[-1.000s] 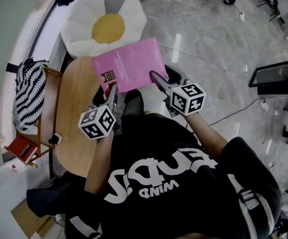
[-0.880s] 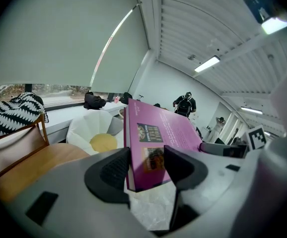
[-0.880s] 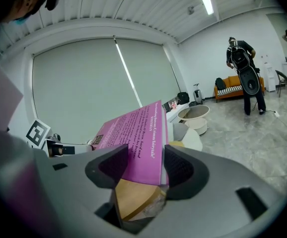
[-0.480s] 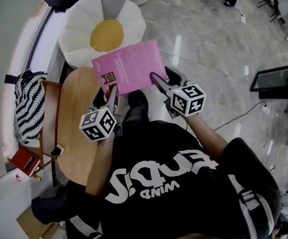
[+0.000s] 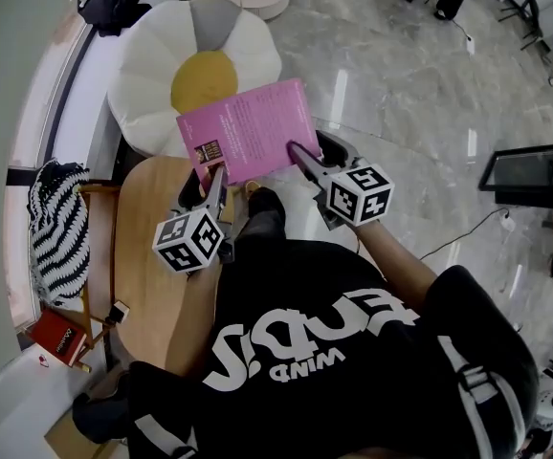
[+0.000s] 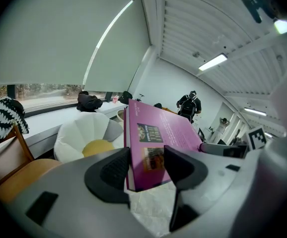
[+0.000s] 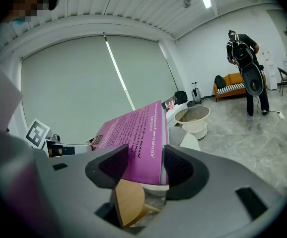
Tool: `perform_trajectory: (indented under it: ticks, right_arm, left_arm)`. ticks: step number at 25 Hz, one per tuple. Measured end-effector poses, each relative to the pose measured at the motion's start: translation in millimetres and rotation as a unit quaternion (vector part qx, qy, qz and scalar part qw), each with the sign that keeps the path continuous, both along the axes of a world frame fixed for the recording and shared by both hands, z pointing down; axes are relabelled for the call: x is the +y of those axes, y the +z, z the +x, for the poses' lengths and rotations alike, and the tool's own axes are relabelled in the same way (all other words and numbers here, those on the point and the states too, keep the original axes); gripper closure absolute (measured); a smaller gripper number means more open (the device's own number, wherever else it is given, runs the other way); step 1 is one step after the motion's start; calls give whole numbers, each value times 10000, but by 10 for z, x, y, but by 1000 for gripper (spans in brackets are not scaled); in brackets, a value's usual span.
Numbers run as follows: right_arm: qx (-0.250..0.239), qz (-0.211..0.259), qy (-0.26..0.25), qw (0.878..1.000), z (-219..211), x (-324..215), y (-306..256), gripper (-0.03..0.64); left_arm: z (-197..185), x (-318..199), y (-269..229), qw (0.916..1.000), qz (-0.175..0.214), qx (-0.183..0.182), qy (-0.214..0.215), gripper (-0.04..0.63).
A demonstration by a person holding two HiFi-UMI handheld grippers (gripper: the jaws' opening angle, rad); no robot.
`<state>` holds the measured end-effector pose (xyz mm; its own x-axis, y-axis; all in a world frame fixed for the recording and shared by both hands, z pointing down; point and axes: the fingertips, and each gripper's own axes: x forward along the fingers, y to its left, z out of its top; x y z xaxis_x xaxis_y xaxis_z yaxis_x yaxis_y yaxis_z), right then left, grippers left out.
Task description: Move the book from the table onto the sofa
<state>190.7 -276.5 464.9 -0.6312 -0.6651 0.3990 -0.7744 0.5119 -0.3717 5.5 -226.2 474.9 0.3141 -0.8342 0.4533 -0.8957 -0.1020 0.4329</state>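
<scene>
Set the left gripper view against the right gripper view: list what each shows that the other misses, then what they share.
Only the left gripper view: a black-and-white striped cushion on a wooden chair, a strip of window with trees outside, and the other gripper's marker cube.
Only the right gripper view: the marker cube of the opposite gripper.
Both: the pink book, clamped in each gripper's own jaws, left gripper and right gripper, plus a distant standing person with a backpack.

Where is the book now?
In the head view the book is at centre, held in the air by the left gripper and right gripper, between the table and the sofa.
</scene>
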Motion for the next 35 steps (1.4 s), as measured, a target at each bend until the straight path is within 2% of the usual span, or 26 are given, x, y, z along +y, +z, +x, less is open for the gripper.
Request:
perform_trajectory:
  ticks: [9,19,28,35]
  right_arm:
    - [23,-27,-34,10000,-234,-863,-82,394]
    - [-14,-79,-328,9994,-717,-1568,-51,394]
    - [-19,-146,-438,9989,-802,-1999,3,394]
    - [-61,-118,-818,9966,-922,-2652,22,394]
  left_arm:
    - [-224,-829,-75,9998,-10,54,-188,367]
    - [-667,-1407,-44,9987,-134,56,-490,367]
    - [-735,-1779,-13,9976,-178,58,-662,367]
    - [-800,-2311,-13,9950,-177,-6,-980,367]
